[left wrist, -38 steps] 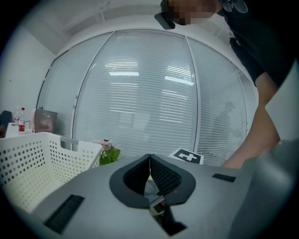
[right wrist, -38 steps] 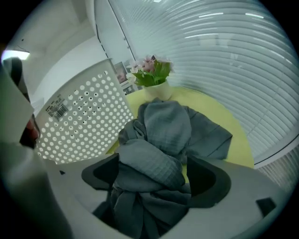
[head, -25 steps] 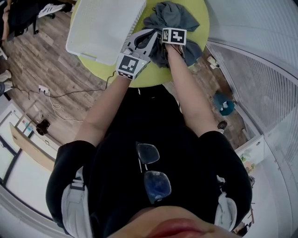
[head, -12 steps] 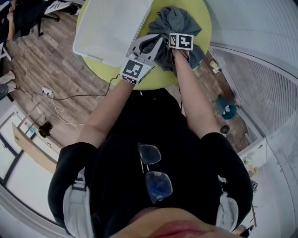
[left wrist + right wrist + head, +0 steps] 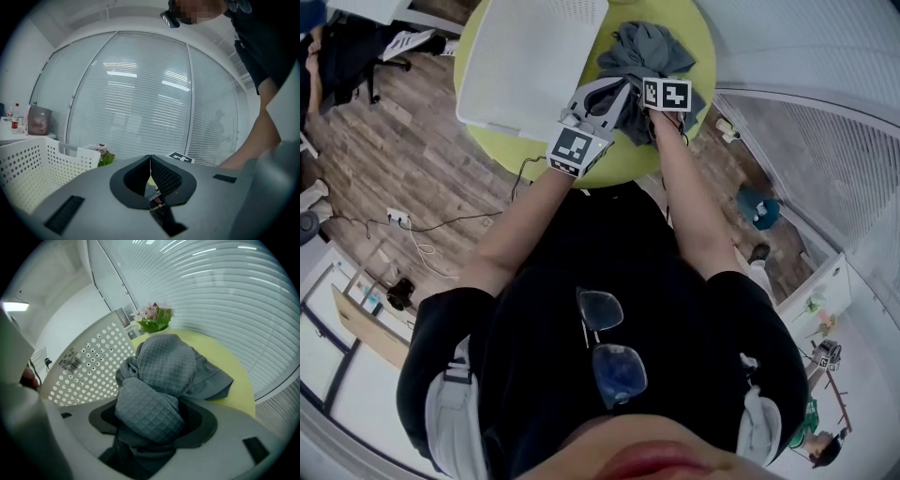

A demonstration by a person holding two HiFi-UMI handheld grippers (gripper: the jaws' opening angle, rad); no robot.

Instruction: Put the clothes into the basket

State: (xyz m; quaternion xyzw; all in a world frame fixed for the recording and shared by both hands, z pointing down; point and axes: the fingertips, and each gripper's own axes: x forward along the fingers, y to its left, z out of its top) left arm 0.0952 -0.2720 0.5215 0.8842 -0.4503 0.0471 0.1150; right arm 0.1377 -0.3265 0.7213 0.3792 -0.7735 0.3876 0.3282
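- The right gripper (image 5: pixel 152 420), at the bottom centre of the right gripper view, is clamped on a fold of the grey garment (image 5: pixel 164 366). Its jaws have just been closing, and the cloth fills the gap between them. The grip takes a thick bunch rather than an edge, probably so that the whole piece lifts in one pull.
- The left gripper (image 5: pixel 150 160), at the lower centre of the left gripper view, has its jaws together tip to tip. No cloth shows pinched between them. In the head view it lies alongside the right gripper at the top centre, probably ready to support or gather loose cloth.
- The garment is soft, with a waffle-weave fold and smoother hemmed panels. It is crumpled into a mound; the free part rests on the table (image 5: pixel 234 376), just beside the basket wall. It is not yet in the basket.
- The table is round, with a smooth, matt, yellow-green top.
- The basket (image 5: pixel 530 56), at the upper left of the head view, is rigid white plastic. It is rectangular, with perforated walls. No clothing shows inside it.
- Beyond the table stand pink flowers (image 5: pixel 153 317) with green leaves.
- Farthest away are horizontal slatted blinds (image 5: pixel 225 296) across curved glazing.
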